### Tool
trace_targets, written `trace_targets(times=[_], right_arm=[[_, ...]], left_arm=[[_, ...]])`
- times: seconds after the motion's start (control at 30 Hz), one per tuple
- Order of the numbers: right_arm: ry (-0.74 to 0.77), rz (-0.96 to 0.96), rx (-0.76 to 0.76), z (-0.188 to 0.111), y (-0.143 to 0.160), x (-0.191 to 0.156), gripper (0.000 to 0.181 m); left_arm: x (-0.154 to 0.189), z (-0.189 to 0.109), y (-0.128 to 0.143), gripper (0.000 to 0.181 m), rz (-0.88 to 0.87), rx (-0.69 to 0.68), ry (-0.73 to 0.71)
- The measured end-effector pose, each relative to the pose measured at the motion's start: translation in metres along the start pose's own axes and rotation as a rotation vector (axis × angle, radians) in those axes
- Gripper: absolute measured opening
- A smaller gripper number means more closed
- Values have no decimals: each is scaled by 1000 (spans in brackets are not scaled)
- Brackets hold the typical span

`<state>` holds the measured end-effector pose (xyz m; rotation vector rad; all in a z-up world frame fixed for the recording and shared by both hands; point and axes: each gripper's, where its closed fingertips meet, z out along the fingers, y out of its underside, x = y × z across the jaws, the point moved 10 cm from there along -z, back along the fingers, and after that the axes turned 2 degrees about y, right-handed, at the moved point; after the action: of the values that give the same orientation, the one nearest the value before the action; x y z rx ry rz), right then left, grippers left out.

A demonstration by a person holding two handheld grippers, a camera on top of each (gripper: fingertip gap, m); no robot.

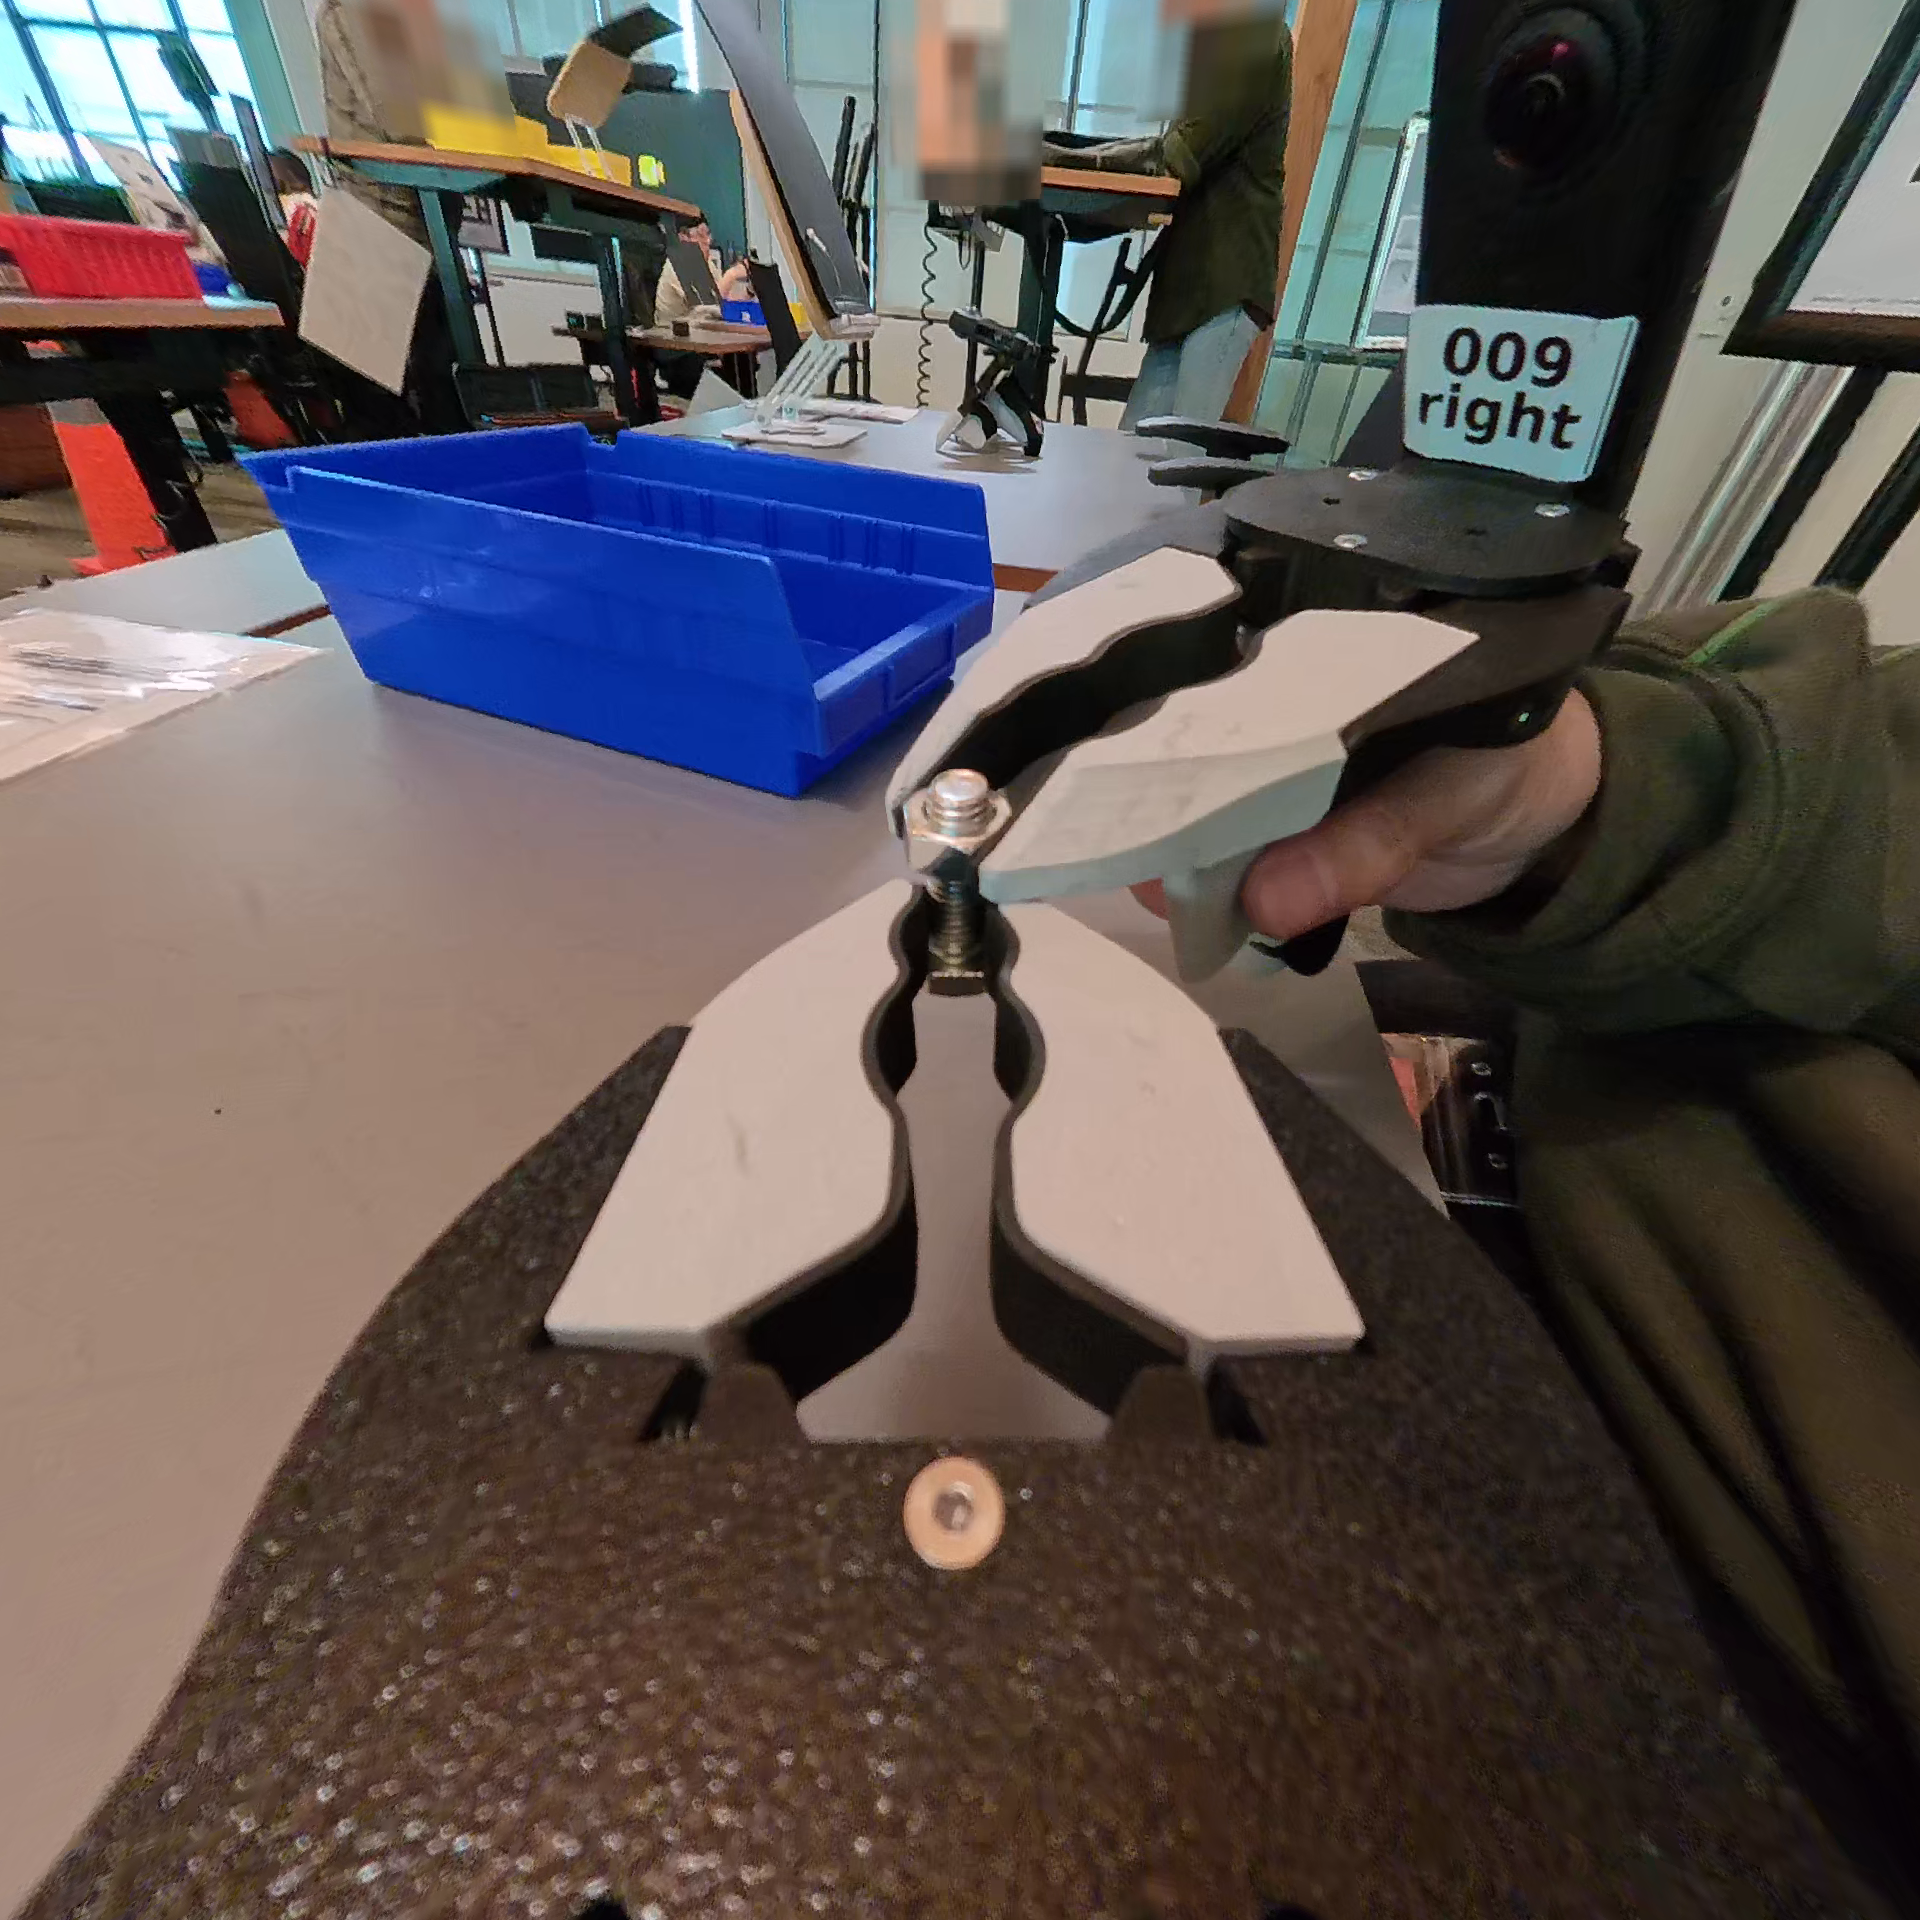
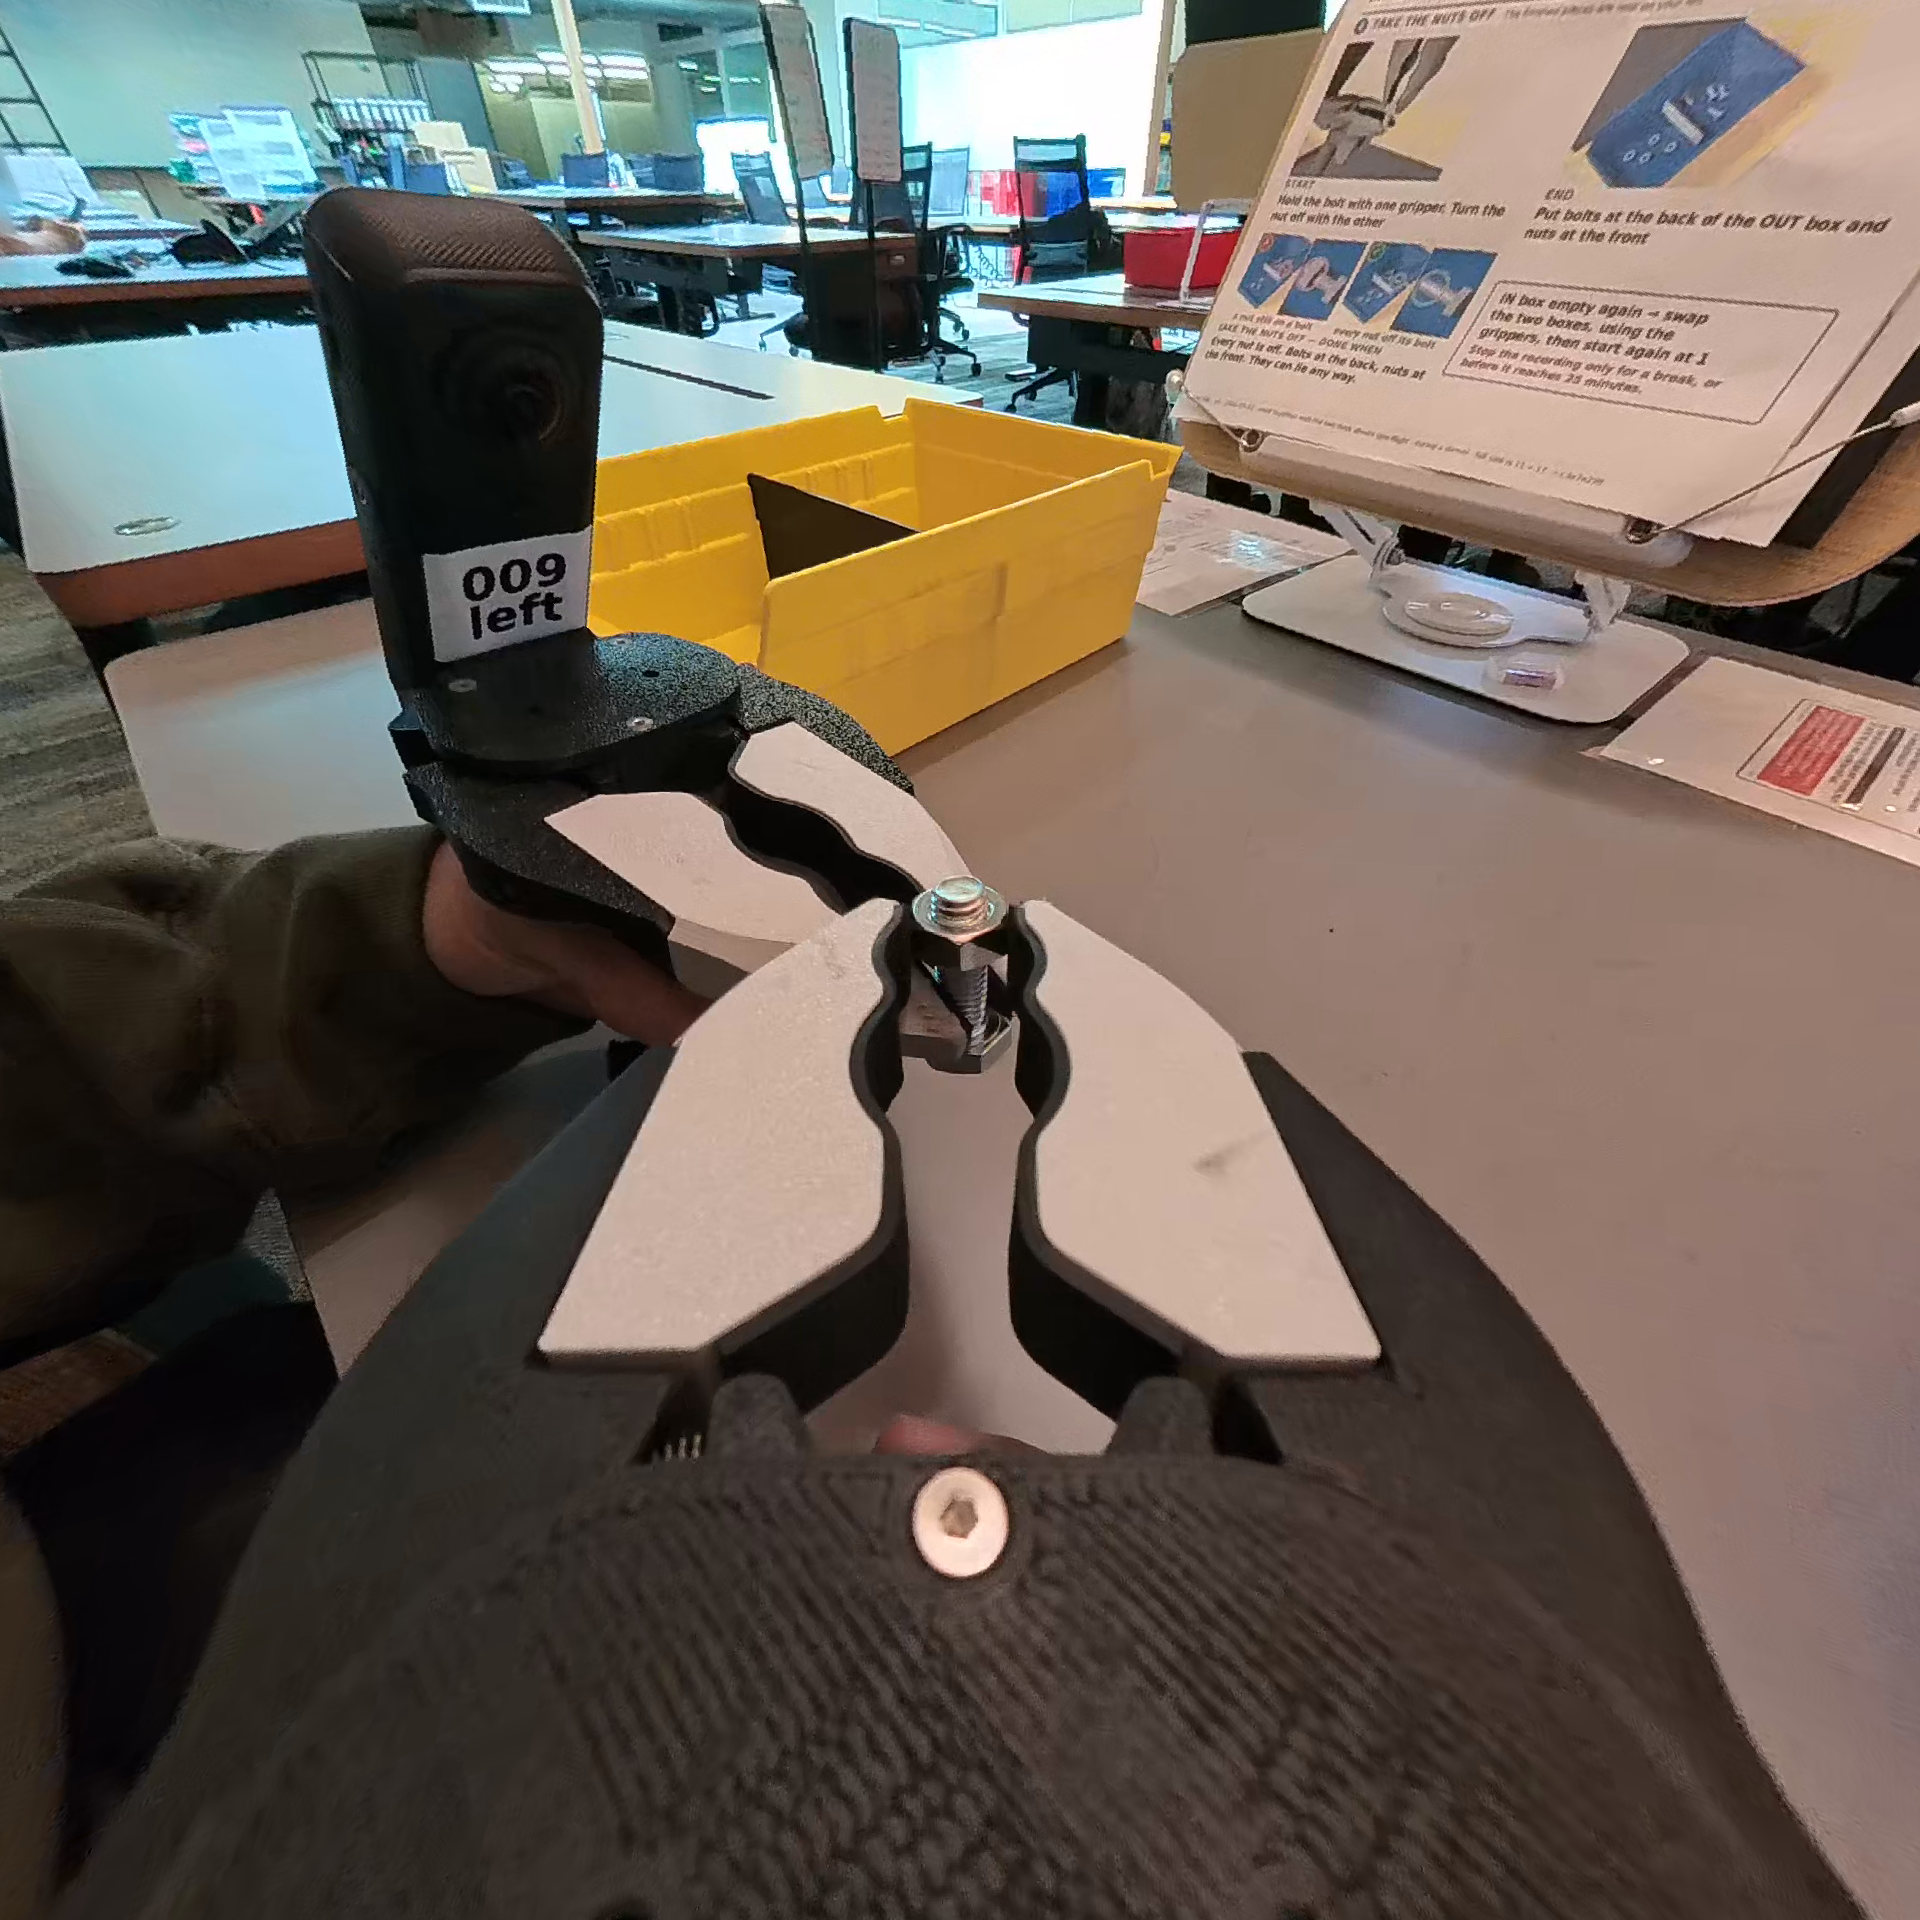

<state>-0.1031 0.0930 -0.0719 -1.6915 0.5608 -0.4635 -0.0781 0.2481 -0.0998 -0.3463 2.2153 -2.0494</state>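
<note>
A silver bolt (image 1: 954, 940) with a hex nut (image 1: 951, 823) near its threaded end is held upright between both grippers, above the grey table (image 1: 416, 987). My left gripper (image 1: 951, 920) is shut on the bolt's lower shank, just above its head. My right gripper (image 1: 940, 831) comes in from the right and is shut on the nut. In the right wrist view my right gripper (image 2: 956, 930) clamps the nut (image 2: 958, 909), with the bolt's thread (image 2: 961, 997) and head below. The left gripper's fingers (image 2: 831, 790) reach in from the left.
A blue bin (image 1: 623, 623) stands on the table beyond the left gripper. A yellow bin (image 2: 935, 623) with a black divider (image 2: 821, 530) stands beyond the right one. An instruction sheet on a stand (image 2: 1558, 260) and papers (image 2: 1818, 758) lie at the right. People work at desks behind. The tips of both grippers are at nearly the same place.
</note>
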Motion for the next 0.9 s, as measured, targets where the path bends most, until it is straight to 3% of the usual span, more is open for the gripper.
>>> trace_targets(times=[0.1, 0.2, 0.33, 0.5, 0.6, 0.7, 0.77, 0.9], right_arm=[[-12, 9, 41, -4, -3, 2, 17], [84, -24, 82, -19, -13, 16, 17], [486, -208, 24, -65, -45, 67, 17], [796, -348, -371, -97, -45, 154, 17], [822, -392, -607, -94, -21, 196, 18], [807, -367, -742, -83, -4, 222, 18], [872, -375, -680, -74, -13, 226, 38], [898, -420, -415, -42, -67, 198, 45]], left_arm=[[3, 0, -2, 16, 38, 70, -28], [-1, -4, -2, 28, 40, 69, -95], [-5, -11, -1, 25, 8, 80, -89], [-7, -13, -1, 19, -29, 82, -68], [-6, -13, -1, 18, -26, 67, -66], [-5, -14, -1, 18, -10, 42, -78], [-5, -16, -2, 18, 6, 24, -86], [-6, -28, -10, 18, 10, 67, -89]])
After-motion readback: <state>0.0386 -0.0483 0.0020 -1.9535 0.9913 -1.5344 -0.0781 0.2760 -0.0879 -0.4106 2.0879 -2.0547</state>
